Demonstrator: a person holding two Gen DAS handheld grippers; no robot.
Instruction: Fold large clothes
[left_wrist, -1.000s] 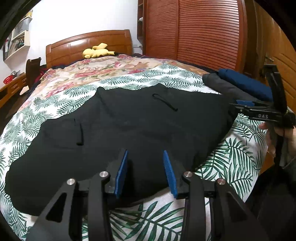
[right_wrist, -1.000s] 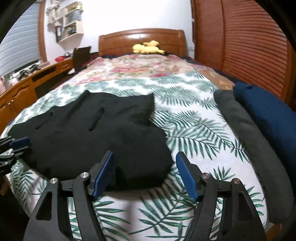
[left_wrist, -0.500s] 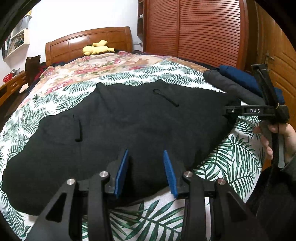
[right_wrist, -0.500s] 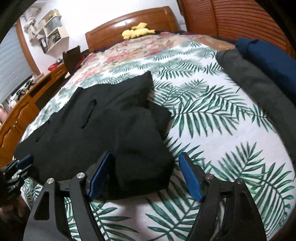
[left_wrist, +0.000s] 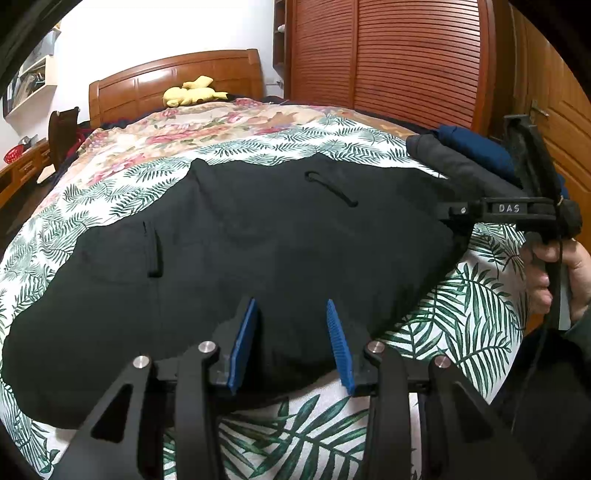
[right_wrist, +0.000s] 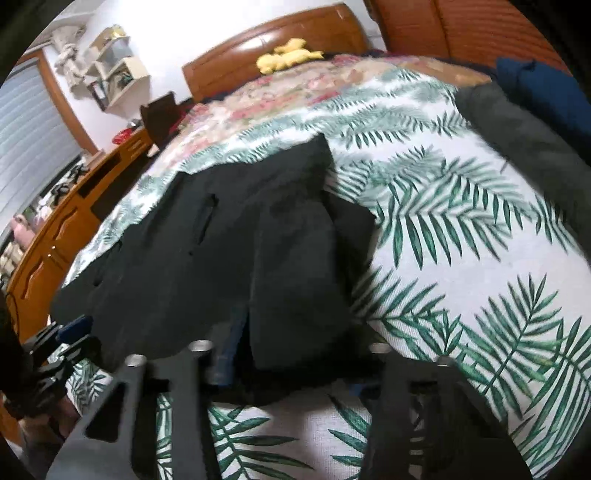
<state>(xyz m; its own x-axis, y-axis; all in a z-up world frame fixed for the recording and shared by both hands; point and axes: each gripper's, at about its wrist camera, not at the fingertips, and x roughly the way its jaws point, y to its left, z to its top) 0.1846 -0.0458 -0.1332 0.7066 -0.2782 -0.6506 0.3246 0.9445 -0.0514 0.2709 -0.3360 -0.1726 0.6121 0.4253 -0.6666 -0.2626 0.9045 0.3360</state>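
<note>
the black garment (left_wrist: 258, 251) lies flat on the bed; left gripper (left_wrist: 291, 343) gapes at its near hem, right gripper's (right_wrist: 291, 369) grip unclear, so next pinch and fold.

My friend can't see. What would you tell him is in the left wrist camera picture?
A big black garment lies spread on a leaf-print bedspread, with the open left gripper at its near edge. At right, a hand holds the right gripper by the cloth's corner.

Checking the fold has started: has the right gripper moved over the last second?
Yes. The right gripper has dipped toward the bedspread and pushed into the black garment, whose near edge now covers its blue pads.
</note>
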